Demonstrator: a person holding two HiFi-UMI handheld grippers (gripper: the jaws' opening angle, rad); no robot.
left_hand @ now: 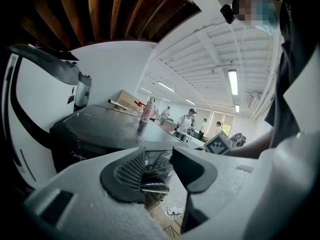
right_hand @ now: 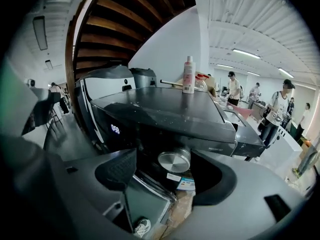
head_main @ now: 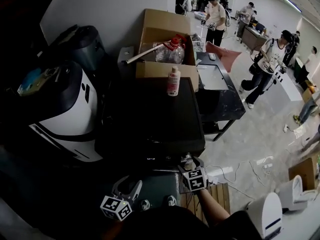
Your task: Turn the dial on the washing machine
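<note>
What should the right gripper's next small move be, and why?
Probably ease the right gripper forward until its pads flank the silver dial. Its jaws stand open with the dial framed between them on the washing machine's front, and the pads apparently aren't touching it yet.

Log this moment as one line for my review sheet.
stage: before grasp | right gripper: open, dial in line between jaws, not gripped | left gripper: open, empty | washing machine: bottle on top

Digits on the washing machine [right_hand: 165, 109] display [right_hand: 115, 129] are blurred.
</note>
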